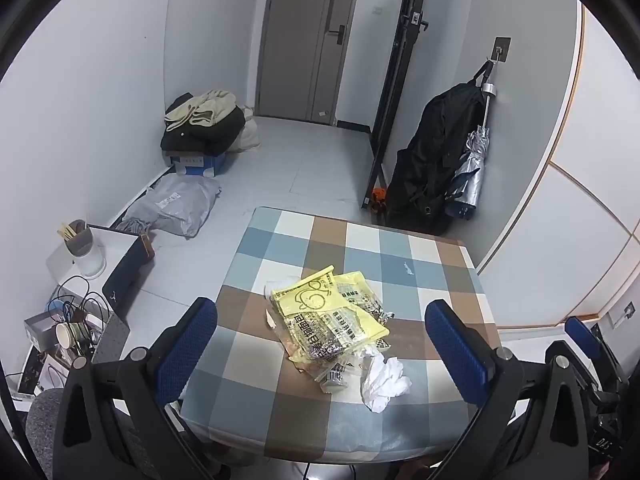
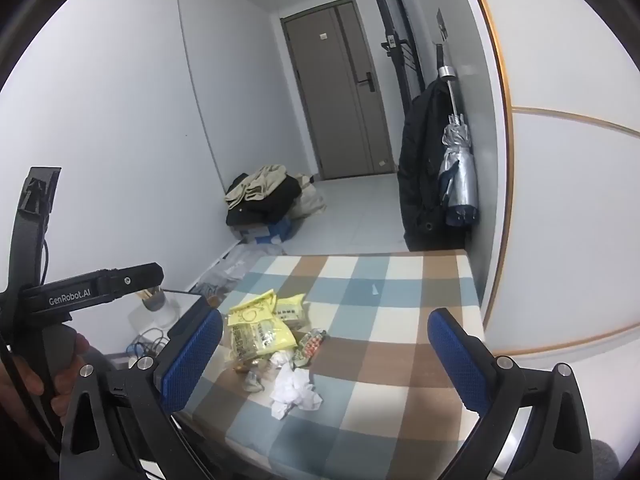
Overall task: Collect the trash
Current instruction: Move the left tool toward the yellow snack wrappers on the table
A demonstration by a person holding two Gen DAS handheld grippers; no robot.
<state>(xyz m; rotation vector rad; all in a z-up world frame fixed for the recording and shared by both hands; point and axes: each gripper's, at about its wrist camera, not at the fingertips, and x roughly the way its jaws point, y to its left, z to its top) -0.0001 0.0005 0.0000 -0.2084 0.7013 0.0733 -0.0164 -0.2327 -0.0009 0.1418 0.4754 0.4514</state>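
Taking the checked table (image 1: 400,240) as the landmark and reading from its left side across: off its left edge, on the floor, stands a low white-topped box with a pale cup of sticks (image 1: 82,246) and a tangle of cables just in front of it. Farther back on that side lie a grey plastic parcel (image 1: 172,210) and a heap of folded clothes (image 1: 204,124) on a blue carton.

On the table, left of centre and toward the near edge, sits the trash: yellow printed wrappers (image 1: 328,312) piled loosely, with clear packets under them and a crumpled white tissue (image 1: 386,380) touching the pile's near side. A small scrap of paper (image 1: 406,269) lies alone farther back, toward the table's right half. Beyond the table's far right corner a black coat (image 1: 432,152) and a folded silver umbrella (image 1: 472,172) hang against the wall.

The left gripper (image 1: 324,350) hovers over the near edge with its jaws spread wide and nothing between them; the pile lies ahead of the gap. The right gripper (image 2: 326,356) is likewise released and empty, facing the same pile from the right.

This looks like the very start: nothing is picked up yet, and no bin or bag shows in either view. The next move likely calls for lowering one gripper onto the tissue or a wrapper's raised edge, since flat film may slip from the pads.
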